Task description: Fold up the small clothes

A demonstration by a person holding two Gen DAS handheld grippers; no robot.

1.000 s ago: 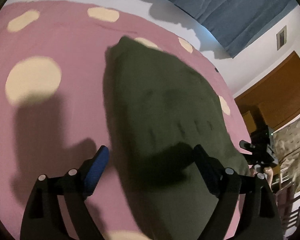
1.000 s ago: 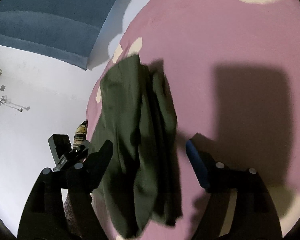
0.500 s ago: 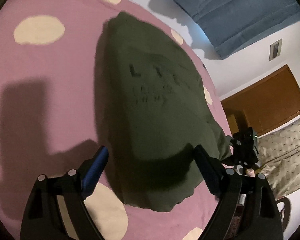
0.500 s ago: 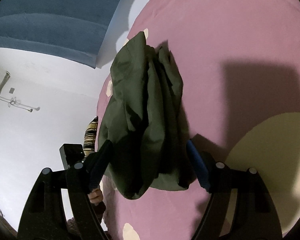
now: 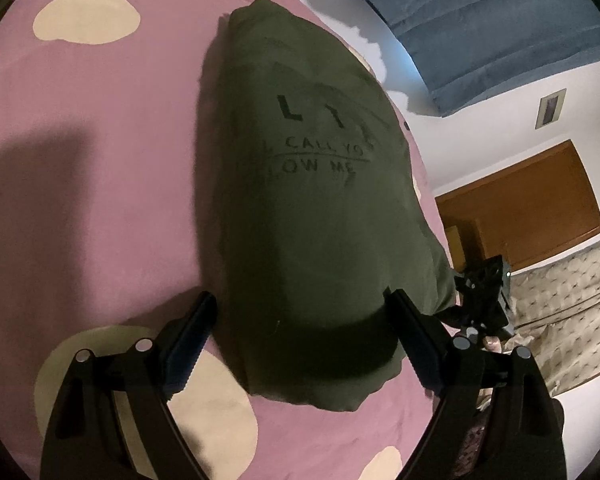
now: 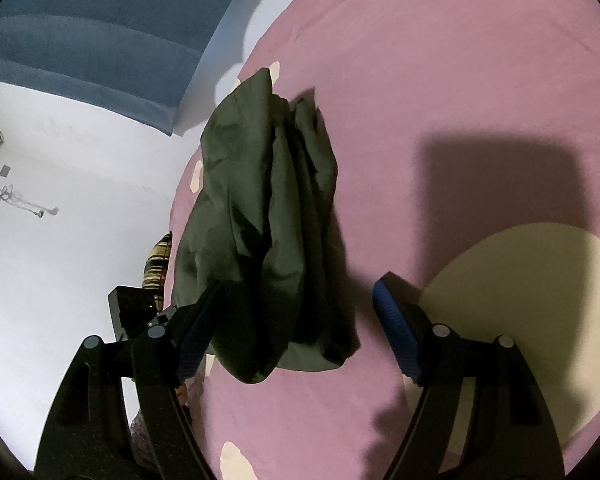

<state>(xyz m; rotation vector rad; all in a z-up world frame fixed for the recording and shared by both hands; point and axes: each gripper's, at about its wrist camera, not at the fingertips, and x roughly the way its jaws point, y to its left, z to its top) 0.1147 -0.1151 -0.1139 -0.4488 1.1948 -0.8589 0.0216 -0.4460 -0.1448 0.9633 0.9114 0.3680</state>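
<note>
A dark olive green T-shirt (image 5: pixel 320 216) with black lettering lies folded on the pink bed cover (image 5: pixel 100 160) with cream spots. In the right wrist view the shirt (image 6: pixel 268 224) shows from its side, with several stacked folds. My left gripper (image 5: pixel 300 320) is open and empty, hovering over the shirt's near end. My right gripper (image 6: pixel 296 304) is open and empty, its fingers straddling the shirt's near end from the other side. The right gripper also shows in the left wrist view (image 5: pixel 484 292) past the shirt's right edge.
A blue padded headboard (image 5: pixel 480 20) and white wall stand beyond the bed. A brown wooden door (image 5: pixel 528 204) and a patterned curtain (image 5: pixel 572 312) are at the right. The bed edge runs close behind the shirt in the right wrist view (image 6: pixel 188 184).
Both grippers have pulled back and up from the shirt, staying open. The shirt has settled flat, and its lettering now shows.
</note>
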